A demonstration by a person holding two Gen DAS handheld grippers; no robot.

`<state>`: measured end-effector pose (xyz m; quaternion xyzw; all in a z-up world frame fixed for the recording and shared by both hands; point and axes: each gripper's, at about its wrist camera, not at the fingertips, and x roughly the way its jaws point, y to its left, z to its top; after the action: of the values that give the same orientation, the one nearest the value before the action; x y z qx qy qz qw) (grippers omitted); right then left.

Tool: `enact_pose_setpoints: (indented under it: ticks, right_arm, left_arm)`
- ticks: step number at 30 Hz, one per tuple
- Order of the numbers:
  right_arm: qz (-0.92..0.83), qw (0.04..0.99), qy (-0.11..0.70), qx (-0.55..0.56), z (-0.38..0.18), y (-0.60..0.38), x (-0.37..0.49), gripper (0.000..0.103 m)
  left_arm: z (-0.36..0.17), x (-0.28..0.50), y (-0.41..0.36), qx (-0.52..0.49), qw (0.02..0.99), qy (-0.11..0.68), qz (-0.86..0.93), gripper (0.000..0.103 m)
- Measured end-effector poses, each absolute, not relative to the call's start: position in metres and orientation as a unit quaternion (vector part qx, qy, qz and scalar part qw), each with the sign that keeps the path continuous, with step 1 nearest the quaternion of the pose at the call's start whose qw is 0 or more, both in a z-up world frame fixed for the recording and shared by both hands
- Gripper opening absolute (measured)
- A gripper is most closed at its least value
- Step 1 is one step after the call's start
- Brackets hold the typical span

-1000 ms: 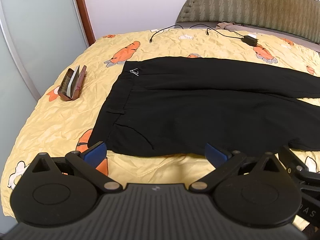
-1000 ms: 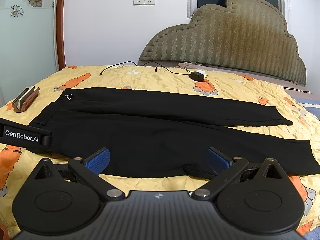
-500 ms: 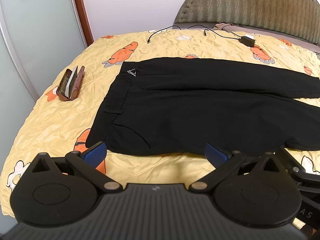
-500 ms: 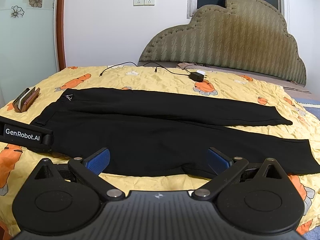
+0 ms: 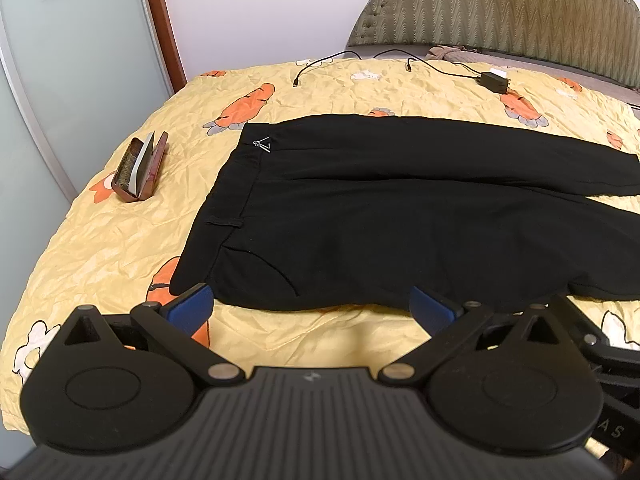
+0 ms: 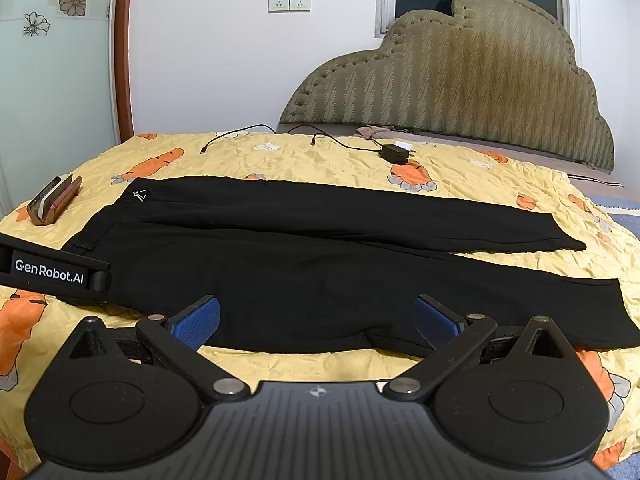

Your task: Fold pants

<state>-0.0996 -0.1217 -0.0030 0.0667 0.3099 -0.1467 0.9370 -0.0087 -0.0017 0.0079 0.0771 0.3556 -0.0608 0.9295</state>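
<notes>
Black fabric pants [image 6: 320,264] lie flat and unfolded on the yellow carrot-print bedspread [image 6: 320,160].

Waistband at left, legs extending right. Left gripper [image 5: 310,306] and right gripper [image 6: 316,318] hover at the near edge, jaws spread wide, grasping nothing. Brown open case [image 5: 140,170] lies left of the waistband.

Home bedroom: bed [image 6: 320,160] with padded headboard [image 6: 460,92].

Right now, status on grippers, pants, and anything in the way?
Left gripper and right gripper: jaws open, empty, at near edge. Black pants flat, unfolded, legs apart. Glasses case, charger lie clear of pants.
</notes>
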Motion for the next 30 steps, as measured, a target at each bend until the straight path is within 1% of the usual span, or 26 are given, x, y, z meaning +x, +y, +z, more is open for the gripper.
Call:
enact_pose_setpoints:
  ticks: [6, 14, 20, 25, 30]
  right_arm:
    - [-0.144, 0.937, 0.311, 0.067, -0.002, -0.121, -0.099, 0.103]
    - [-0.142, 0.939, 0.307, 0.067, -0.001, -0.123, -0.099, 0.103]
    - [-0.110, 0.953, 0.277, 0.050, 0.014, -0.131, -0.089, 0.103]
    - [-0.070, 0.964, 0.255, 0.018, 0.025, -0.141, -0.061, 0.103]
    - [0.008, 0.962, 0.269, 0.041, 0.024, -0.167, -0.005, 0.103]
  left_arm:
    - [0.008, -0.011, -0.002, 0.071, 0.934, 0.345, -0.064, 0.103]
    - [0.007, -0.008, -0.003, 0.083, 0.926, 0.363, -0.062, 0.103]
    - [0.011, 0.003, 0.003, 0.095, 0.929, 0.354, -0.060, 0.103]
    - [0.019, 0.028, 0.021, 0.092, 0.933, 0.345, -0.057, 0.103]
    - [0.021, 0.069, 0.038, 0.088, 0.930, 0.352, -0.056, 0.103]
